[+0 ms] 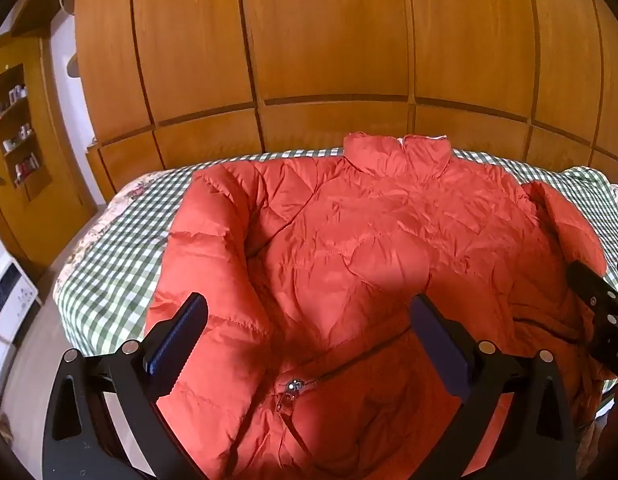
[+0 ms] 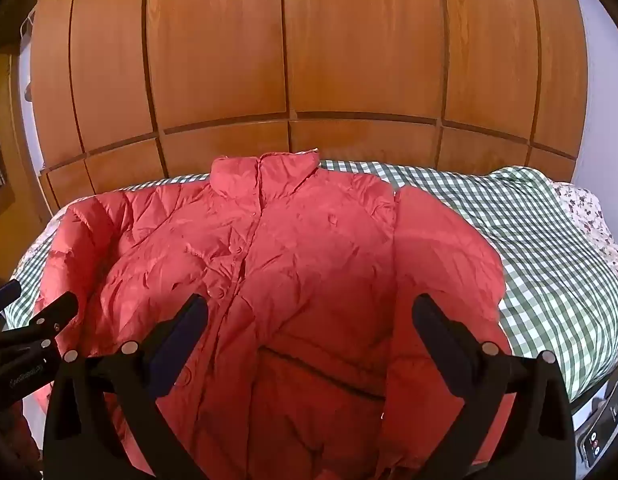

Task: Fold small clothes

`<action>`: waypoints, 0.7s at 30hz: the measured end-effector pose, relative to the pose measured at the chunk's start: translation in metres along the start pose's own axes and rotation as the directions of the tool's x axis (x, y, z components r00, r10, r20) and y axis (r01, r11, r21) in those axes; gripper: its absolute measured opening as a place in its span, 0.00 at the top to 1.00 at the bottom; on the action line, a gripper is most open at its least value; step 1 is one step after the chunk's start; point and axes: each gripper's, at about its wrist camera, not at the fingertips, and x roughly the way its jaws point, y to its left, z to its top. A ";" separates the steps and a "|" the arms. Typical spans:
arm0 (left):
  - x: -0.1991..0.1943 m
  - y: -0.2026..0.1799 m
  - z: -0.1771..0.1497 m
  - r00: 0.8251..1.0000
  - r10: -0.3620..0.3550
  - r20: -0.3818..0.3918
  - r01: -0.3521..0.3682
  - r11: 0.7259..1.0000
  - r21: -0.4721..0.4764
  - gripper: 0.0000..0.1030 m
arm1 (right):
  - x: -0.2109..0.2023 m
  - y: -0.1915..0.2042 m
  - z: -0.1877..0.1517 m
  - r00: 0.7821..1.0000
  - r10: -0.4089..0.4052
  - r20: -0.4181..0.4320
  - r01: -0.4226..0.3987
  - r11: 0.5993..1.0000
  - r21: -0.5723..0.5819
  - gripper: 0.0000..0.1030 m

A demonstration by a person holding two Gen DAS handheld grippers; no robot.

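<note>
Jacket (image 1: 369, 248), red, quilted, flat on checked bedcover (image 1: 113, 256). Left gripper (image 1: 309, 336) and right gripper (image 2: 309, 336): jaws wide, empty, above hem.

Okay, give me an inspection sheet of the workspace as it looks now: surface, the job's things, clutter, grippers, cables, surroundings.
Surface: bed with green checked cover.
Job's things: red puffer jacket spread front up, collar toward the far edge, not yet folded.
Clutter: phone at the bed's near right edge.
Grippers: left gripper and right gripper open above the jacket, holding nothing.
Cables: nothing seen.
Surroundings: wooden wardrobe behind the bed; shelves at left.
</note>
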 end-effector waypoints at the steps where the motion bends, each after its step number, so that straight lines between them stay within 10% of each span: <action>1: 0.000 0.000 0.000 1.000 0.000 0.004 0.000 1.000 0.001 0.03 | 0.000 0.000 0.000 1.000 -0.002 -0.001 0.002 1.000 0.001 0.02; 21: 0.006 0.000 -0.006 0.999 -0.013 -0.040 0.012 1.000 -0.012 0.03 | 0.004 0.002 -0.003 1.000 -0.001 -0.022 0.001 1.000 0.003 0.02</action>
